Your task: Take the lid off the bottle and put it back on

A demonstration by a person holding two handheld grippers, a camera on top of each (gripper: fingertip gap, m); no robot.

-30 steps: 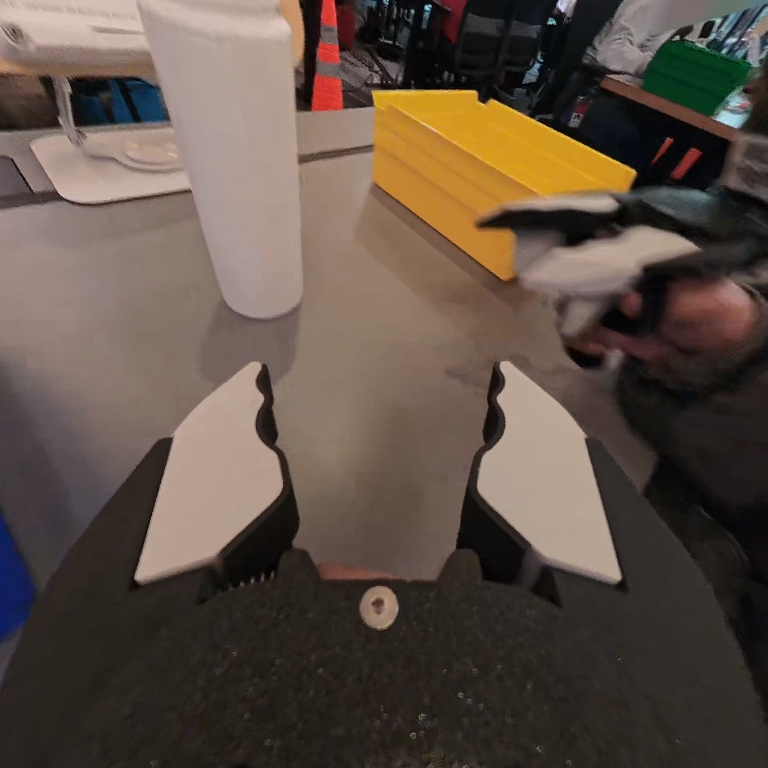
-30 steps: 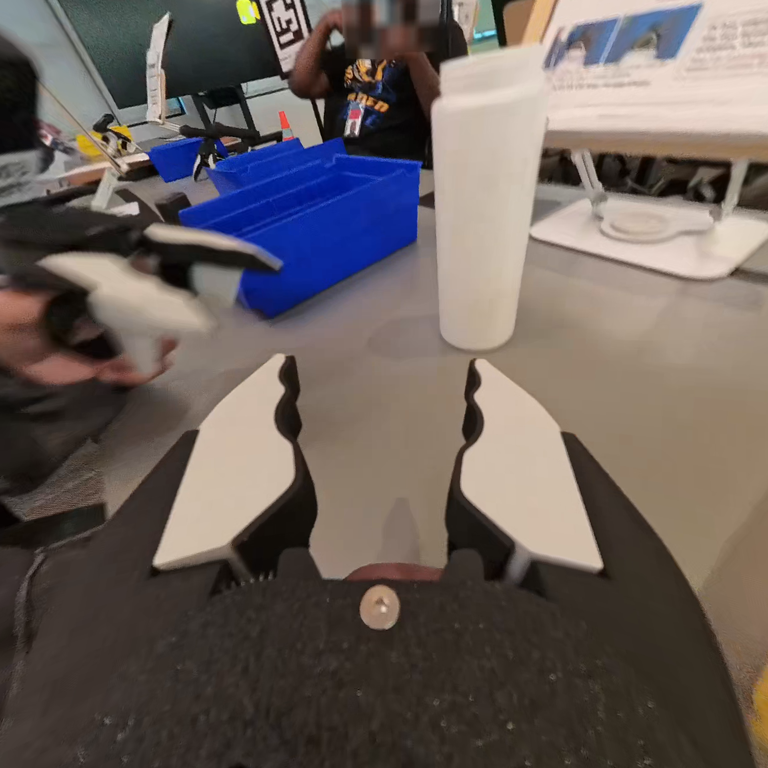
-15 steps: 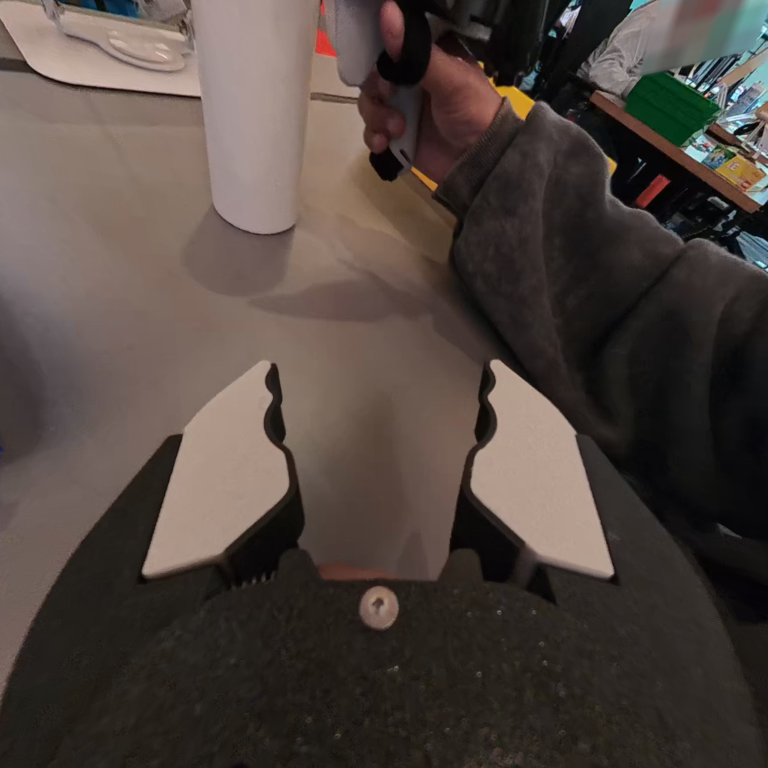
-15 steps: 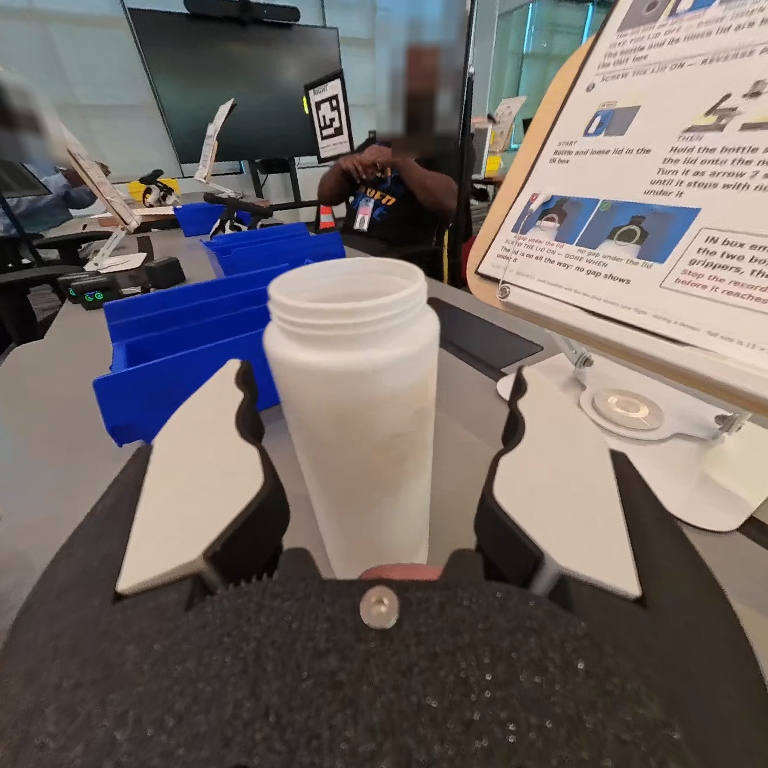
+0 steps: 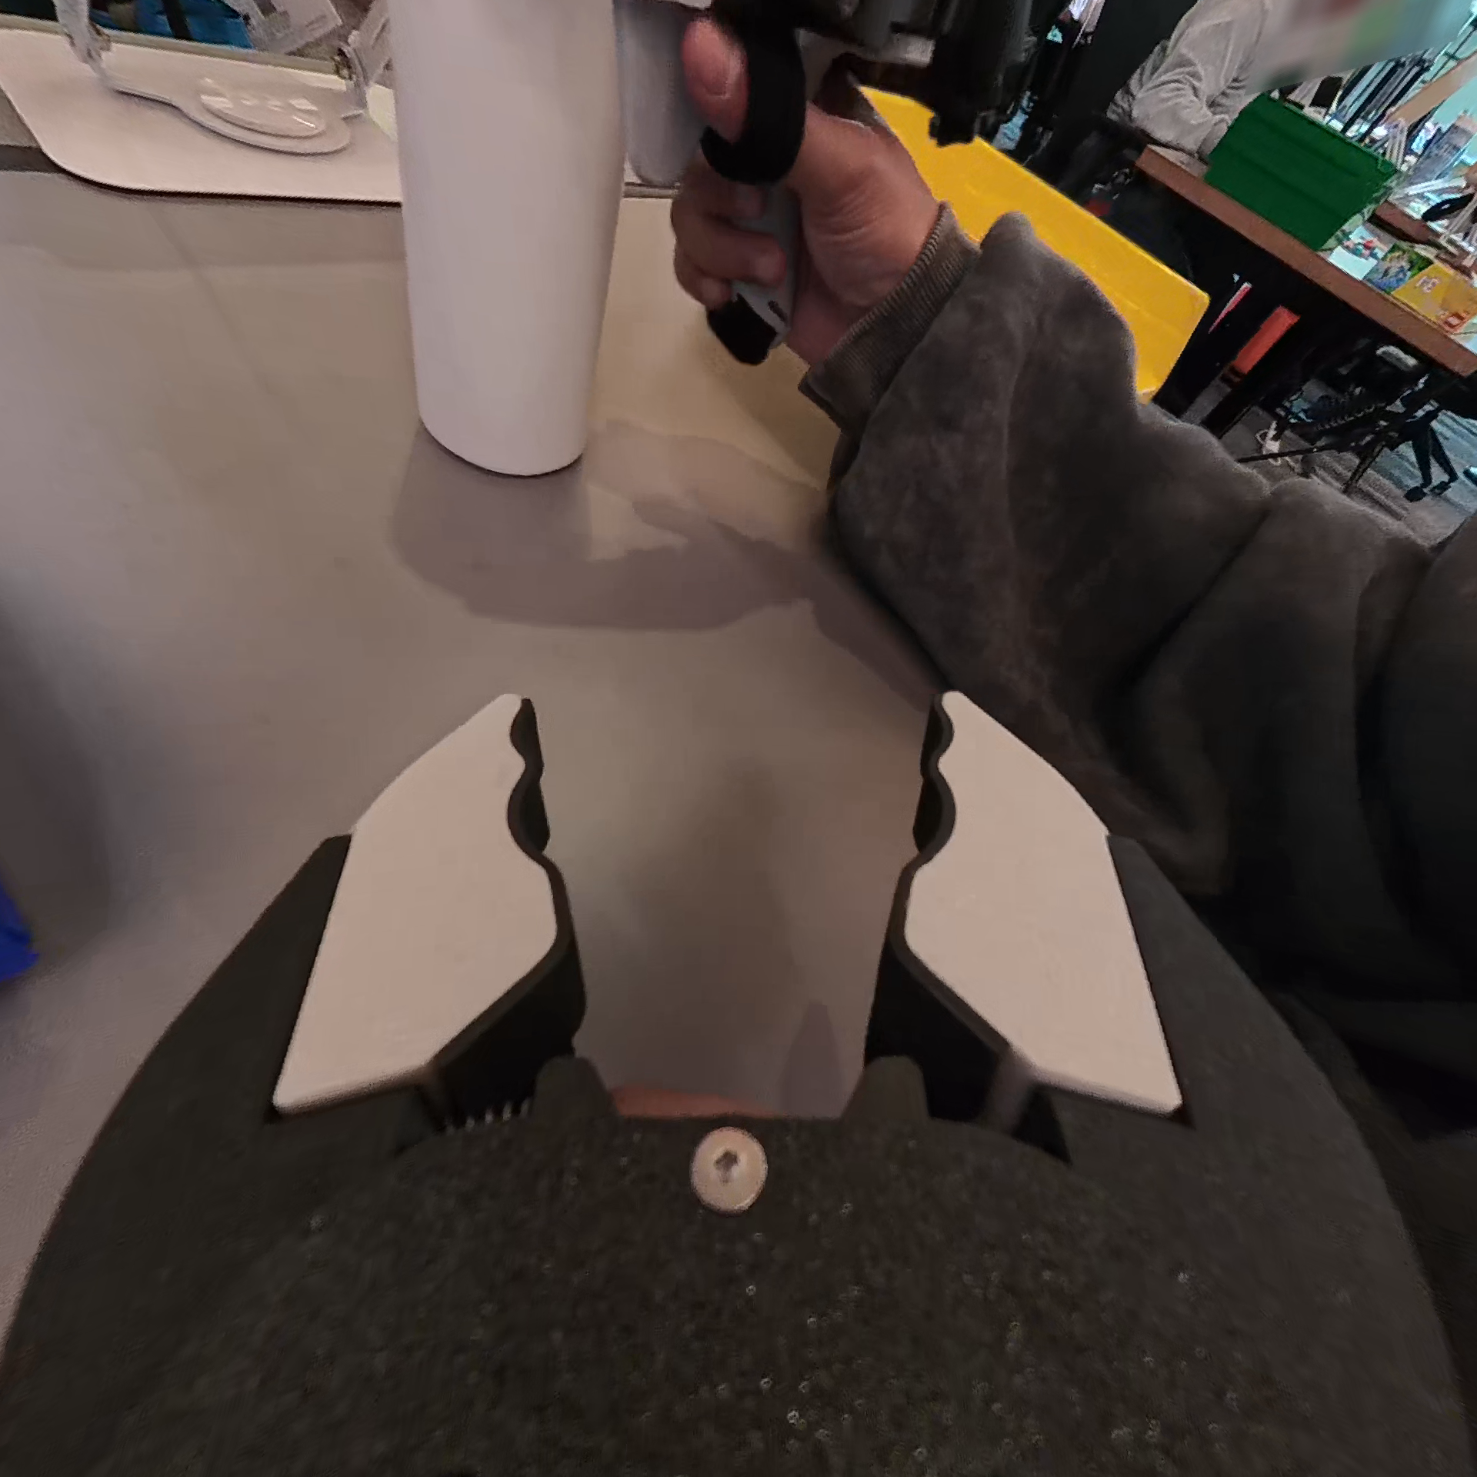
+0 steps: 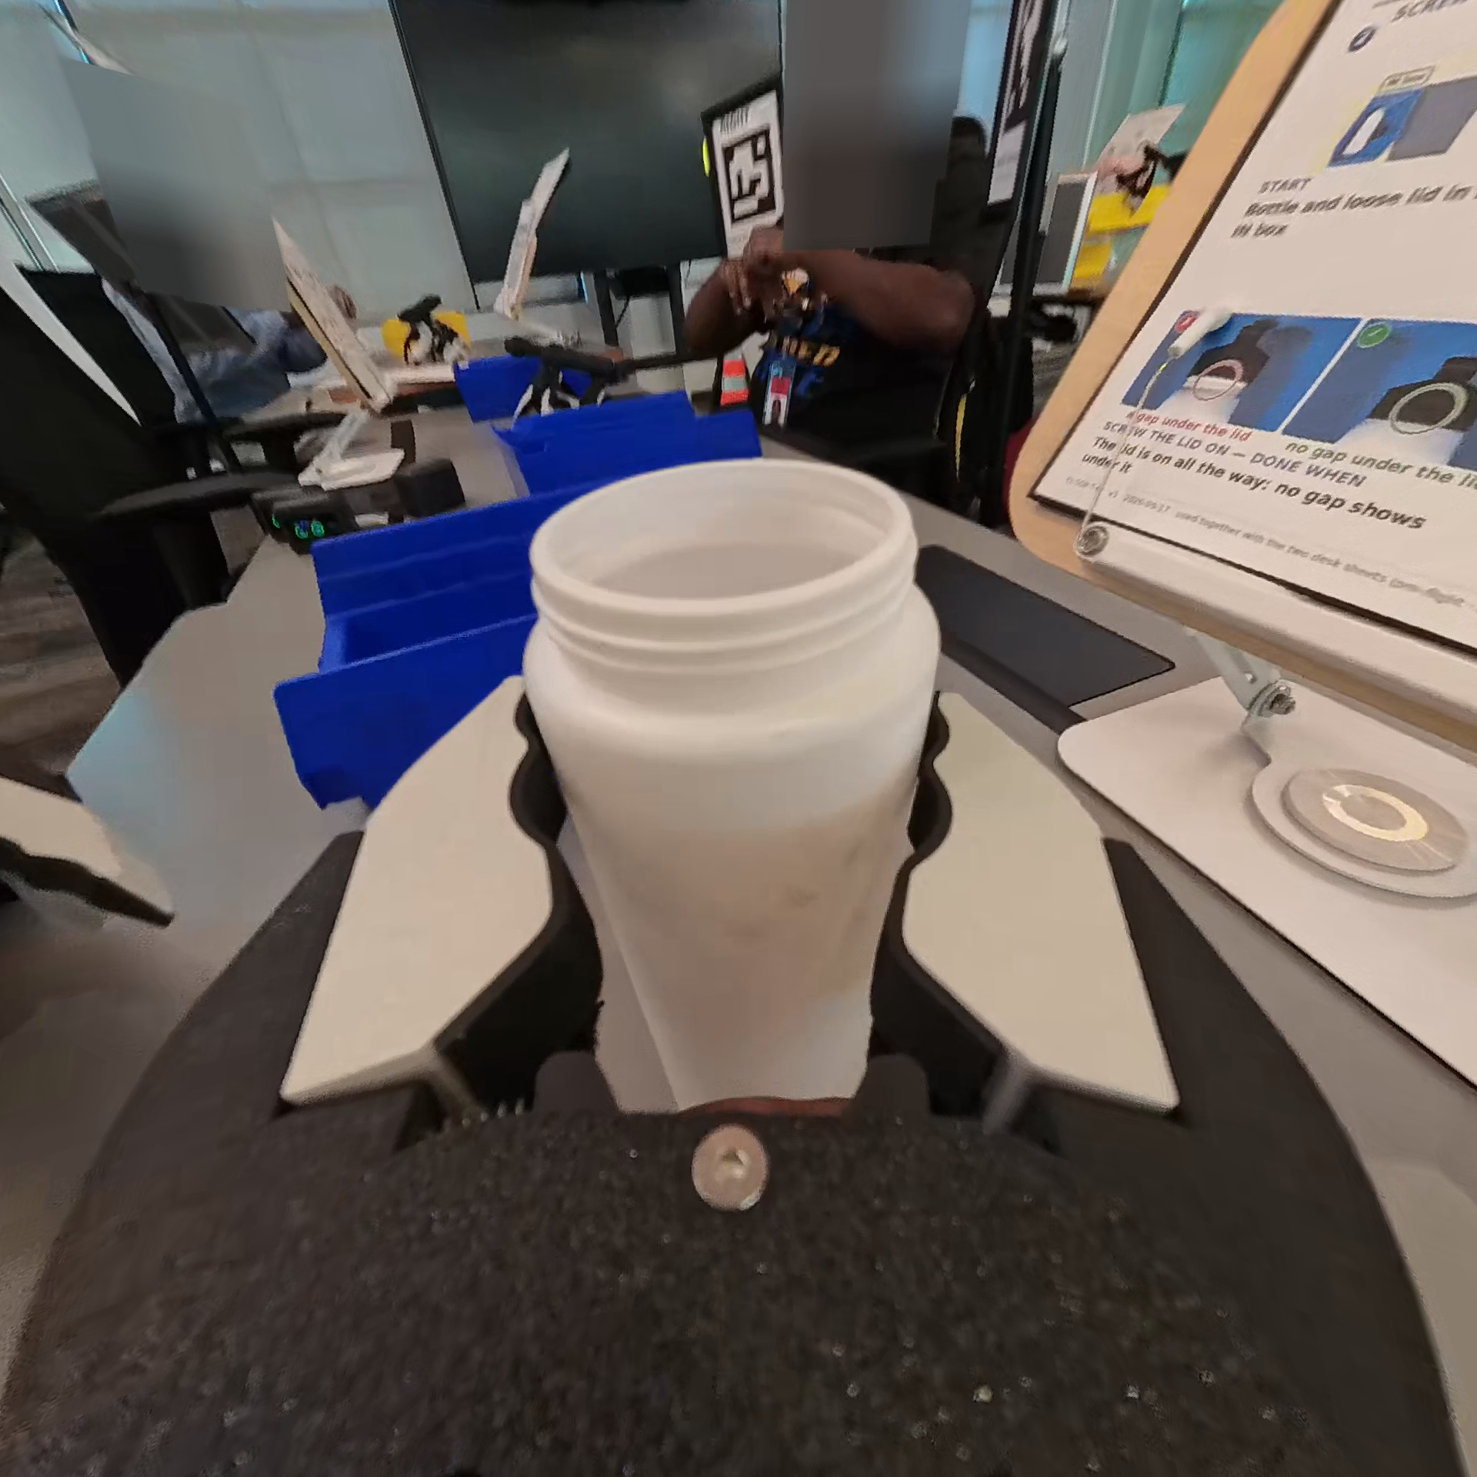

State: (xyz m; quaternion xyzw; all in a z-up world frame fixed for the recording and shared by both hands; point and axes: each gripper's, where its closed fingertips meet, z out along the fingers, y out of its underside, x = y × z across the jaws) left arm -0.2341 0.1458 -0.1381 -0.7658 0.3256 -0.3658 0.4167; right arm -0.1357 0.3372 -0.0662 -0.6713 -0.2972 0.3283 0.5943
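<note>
A tall white plastic bottle (image 6: 731, 863) stands upright on the grey table (image 6: 200, 767). Its threaded mouth is open and there is no lid on it. I see no lid in either view. My right gripper (image 6: 727, 719) is shut on the bottle, with both pads pressed against its upper body just below the shoulder. In the left wrist view the bottle (image 5: 503, 240) stands ahead, with the person's hand (image 5: 799, 208) on the right gripper's handle beside it. My left gripper (image 5: 731, 711) is open and empty, low over the table and short of the bottle. One of its fingers (image 6: 72, 855) shows at the left edge of the right wrist view.
A blue bin (image 6: 416, 663) stands behind the bottle on the left. A yellow bin (image 5: 1039, 208) lies to the right, behind the grey sleeve (image 5: 1119, 559). An instruction board (image 6: 1279, 360) on a white stand base (image 6: 1199, 839) stands at the back right. A person (image 6: 839, 360) sits beyond the table.
My right gripper has moved in from the near table to the bottle, risen toward its top and closed on it. My left gripper has stayed open and hardly moved in the last half second.
</note>
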